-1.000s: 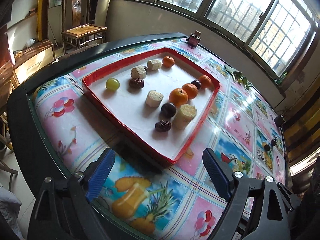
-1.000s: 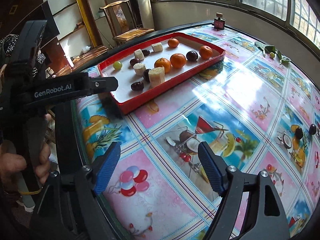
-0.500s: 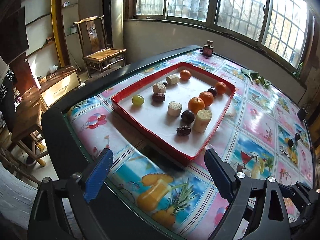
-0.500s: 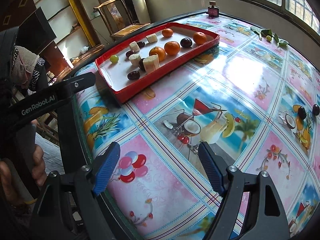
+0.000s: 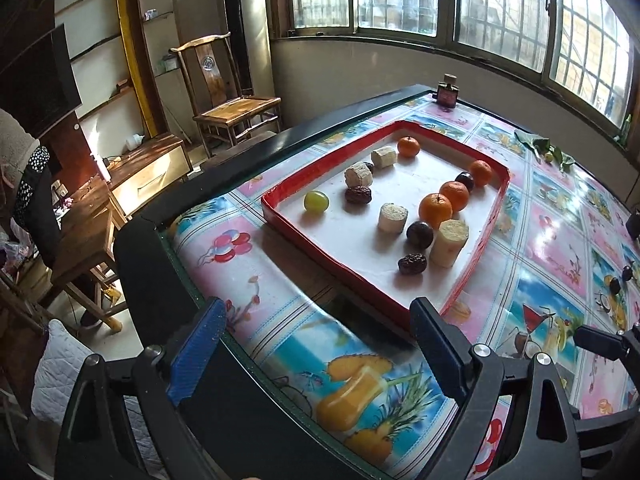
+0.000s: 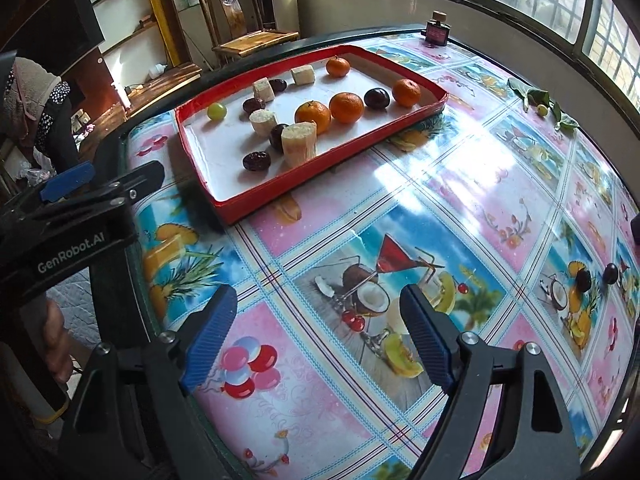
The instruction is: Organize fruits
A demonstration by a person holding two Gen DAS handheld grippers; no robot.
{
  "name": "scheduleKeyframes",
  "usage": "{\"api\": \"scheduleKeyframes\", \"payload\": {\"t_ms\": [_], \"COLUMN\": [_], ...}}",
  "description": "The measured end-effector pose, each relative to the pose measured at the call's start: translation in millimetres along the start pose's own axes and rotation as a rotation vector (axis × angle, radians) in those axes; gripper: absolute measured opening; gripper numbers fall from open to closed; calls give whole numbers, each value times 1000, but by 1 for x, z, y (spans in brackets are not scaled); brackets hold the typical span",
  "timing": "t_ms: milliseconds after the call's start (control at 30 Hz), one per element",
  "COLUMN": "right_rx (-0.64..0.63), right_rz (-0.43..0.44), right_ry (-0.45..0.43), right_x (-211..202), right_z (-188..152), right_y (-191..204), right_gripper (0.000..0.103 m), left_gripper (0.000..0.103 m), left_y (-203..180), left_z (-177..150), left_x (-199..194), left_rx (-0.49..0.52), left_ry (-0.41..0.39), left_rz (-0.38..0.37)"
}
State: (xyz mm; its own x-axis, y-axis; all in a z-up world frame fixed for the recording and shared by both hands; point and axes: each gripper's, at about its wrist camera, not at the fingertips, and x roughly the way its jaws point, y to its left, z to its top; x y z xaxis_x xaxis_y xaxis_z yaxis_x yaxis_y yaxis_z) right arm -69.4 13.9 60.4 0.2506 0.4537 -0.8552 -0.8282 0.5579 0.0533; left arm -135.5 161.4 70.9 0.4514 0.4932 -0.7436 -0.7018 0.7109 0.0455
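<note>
Fruits (image 5: 435, 210) in red tray (image 5: 280, 216), table (image 5: 248, 276)

Home living room: wooden chair (image 5: 228, 92), barred windows (image 5: 500, 4), fruit-print tablecloth (image 6: 400, 264).

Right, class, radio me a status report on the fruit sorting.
Left gripper and right gripper: jaws open, empty. Fruit lies mixed in red tray; two dark fruits loose on table. Nothing blocking.

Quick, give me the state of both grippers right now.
Left gripper: open, holding nothing, over the near table edge.
Right gripper: open, jaws just opened a little further, nothing between them.
</note>
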Motion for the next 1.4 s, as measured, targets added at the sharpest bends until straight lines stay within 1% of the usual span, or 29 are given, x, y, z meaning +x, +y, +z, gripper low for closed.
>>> {"api": "scheduleKeyframes", "payload": {"t_ms": [100,233,433,533,700,967,1167,1300,1400], "right_rx": [-15,-24,-34,-33,-37,-44,-41,-40,-39], "right_rz": [-14,-27,-56,-57,-61,-68,-74,-75,-76], "right_ry": [18,26,41,48,52,51,51,51,52], "right_x": [5,10,17,20,22,23,24,24,24], "right_z": [7,14,22,24,25,26,27,27,27], "right_y": [2,4,6,6,6,7,5,5,5], "right_gripper": [84,85,85,85,85,85,85,85,85], "left_gripper": [93,93,93,92,92,93,93,93,94], "left_y": [3,-1,5,4,4,2,-3,-4,-5], "left_z": [2,2,4,4,5,9,10,10,10], "left_x": [3,6,17,23,27,30,31,30,26], "left_rx": [12,59,20,26,23,32,58,70,77], "left_ry": [16,18,74,101,115,117,113,99,69], "left_rz": [-25,-32,-104,-116,-136,-142,-149,-144,-131]}}
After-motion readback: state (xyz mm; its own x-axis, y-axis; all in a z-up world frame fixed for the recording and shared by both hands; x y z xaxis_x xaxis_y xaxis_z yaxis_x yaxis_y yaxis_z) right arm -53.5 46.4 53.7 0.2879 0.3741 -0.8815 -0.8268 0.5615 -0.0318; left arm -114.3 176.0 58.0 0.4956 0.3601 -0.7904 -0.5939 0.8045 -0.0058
